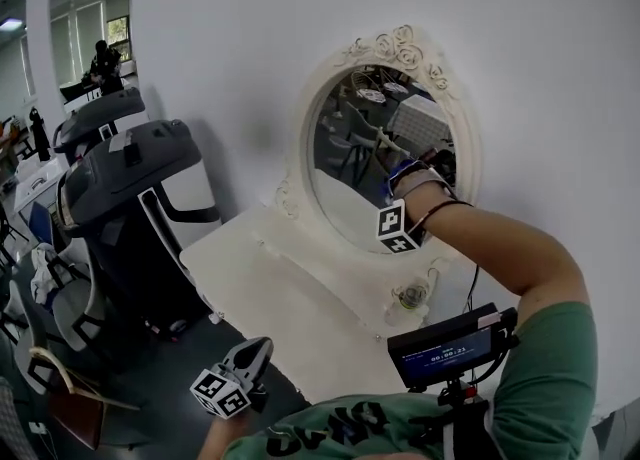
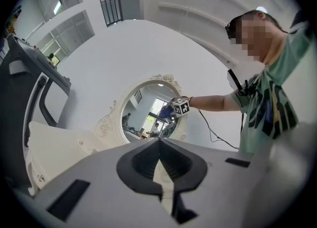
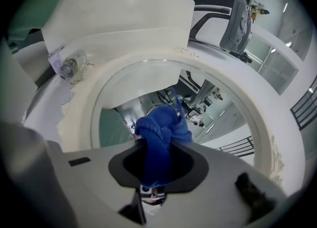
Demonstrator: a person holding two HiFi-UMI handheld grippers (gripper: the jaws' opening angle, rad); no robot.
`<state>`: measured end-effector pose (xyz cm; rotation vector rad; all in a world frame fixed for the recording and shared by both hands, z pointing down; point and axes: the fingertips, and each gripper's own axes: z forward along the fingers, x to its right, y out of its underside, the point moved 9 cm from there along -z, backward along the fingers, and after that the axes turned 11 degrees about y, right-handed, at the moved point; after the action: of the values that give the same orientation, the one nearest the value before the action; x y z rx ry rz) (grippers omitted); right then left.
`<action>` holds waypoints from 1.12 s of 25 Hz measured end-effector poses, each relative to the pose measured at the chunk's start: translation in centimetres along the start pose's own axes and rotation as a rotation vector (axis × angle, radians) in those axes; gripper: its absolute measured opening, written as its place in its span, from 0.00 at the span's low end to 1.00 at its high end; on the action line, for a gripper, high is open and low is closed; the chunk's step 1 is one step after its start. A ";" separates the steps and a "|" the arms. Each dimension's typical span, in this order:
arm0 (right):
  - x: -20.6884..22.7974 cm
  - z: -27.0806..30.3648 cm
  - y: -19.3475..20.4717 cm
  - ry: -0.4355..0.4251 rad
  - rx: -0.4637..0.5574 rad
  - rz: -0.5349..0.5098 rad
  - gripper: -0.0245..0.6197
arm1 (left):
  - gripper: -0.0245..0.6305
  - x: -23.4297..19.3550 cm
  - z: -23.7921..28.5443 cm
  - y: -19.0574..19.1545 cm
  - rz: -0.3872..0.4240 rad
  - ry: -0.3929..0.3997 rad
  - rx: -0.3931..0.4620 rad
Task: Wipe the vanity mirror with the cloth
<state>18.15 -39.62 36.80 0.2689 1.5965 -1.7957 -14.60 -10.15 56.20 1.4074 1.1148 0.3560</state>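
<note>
Held soft, light cloth [image 3: 163, 128] up to breakable mirror [image 3: 124, 81].
Pinched its bunched middle in right gripper [image 3: 158, 145]; held left gripper [image 2: 159, 141] shut, empty.

1. The cloth [image 3: 161, 135] is deep blue.
2. The vanity mirror [image 1: 350, 173] has a cream-white frame patterned with carved roses and scrolls.
3. The bench [image 1: 255, 283] under it is the same cream-white.
4. The left hand-held gripper [image 1: 256, 350] and the right hand-held gripper [image 3: 157, 165] are pale grey with black jaw pads. Each carries a cube of black-and-white square markers.
5. The person's shirt [image 1: 560, 368] is green with dark and white print.
6. The wall [image 1: 230, 28] is plain white.
7. The machine [image 1: 130, 178] is dark grey and black.
</note>
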 end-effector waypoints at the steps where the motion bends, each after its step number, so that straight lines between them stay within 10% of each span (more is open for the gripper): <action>1: -1.1 -0.8 0.5 -0.029 -0.009 0.001 0.15 | 0.05 0.5 0.2 0.1 0.001 0.012 -0.003; 7: -5.2 -1.5 1.7 -0.197 -0.055 0.017 0.15 | 0.05 0.8 1.7 0.3 0.020 0.049 -0.013; 16: -4.0 -1.6 0.9 -0.202 -0.017 0.035 0.15 | 0.05 1.4 -0.3 0.8 0.016 0.017 0.000; 28: 11.8 4.6 -11.4 0.290 0.224 0.130 0.15 | 0.05 -2.0 -6.9 1.4 -0.039 -0.133 0.019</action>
<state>3.84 -48.36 39.92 0.7500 1.5278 -1.8989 -20.43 -7.30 59.71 1.4035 1.0375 0.2206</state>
